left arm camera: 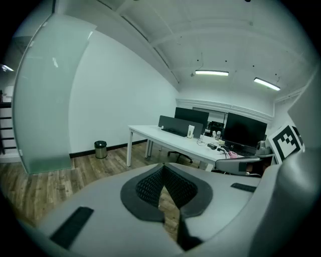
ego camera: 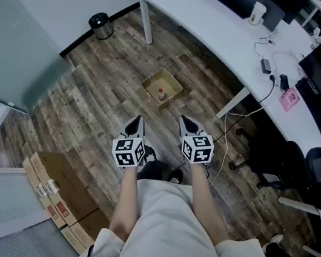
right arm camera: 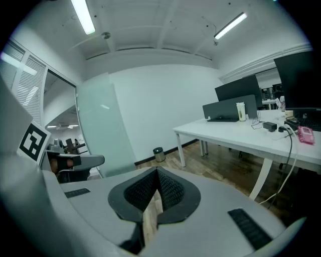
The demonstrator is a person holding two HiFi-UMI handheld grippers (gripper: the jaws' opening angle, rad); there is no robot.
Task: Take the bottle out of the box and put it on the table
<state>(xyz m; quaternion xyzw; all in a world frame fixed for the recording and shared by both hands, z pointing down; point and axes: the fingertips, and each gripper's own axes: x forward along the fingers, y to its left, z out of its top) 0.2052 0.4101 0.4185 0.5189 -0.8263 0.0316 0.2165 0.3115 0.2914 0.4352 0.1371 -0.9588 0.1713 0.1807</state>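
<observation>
An open cardboard box (ego camera: pixel 155 81) lies on the wooden floor ahead of me, in the head view only. Inside it stands a small bottle (ego camera: pixel 161 92) with a red cap. My left gripper (ego camera: pixel 137 119) and right gripper (ego camera: pixel 184 121) are held side by side at waist height, well short of the box, both pointing towards it. Each one's jaws meet at the tips with nothing between them, as the left gripper (left arm camera: pixel 163 166) and right gripper (right arm camera: pixel 157 169) show in their own views. The long white table (ego camera: pixel 229 35) runs beyond the box to the right.
The table carries a white cup (ego camera: pixel 258 13), monitors, a keyboard, cables and a pink object (ego camera: pixel 289 98). A black bin (ego camera: pixel 100 25) stands by the wall. Flat cardboard cartons (ego camera: pixel 57 193) lie at my lower left, a frosted glass partition (ego camera: pixel 14 50) to the left, and office chairs (ego camera: pixel 289 166) to the right.
</observation>
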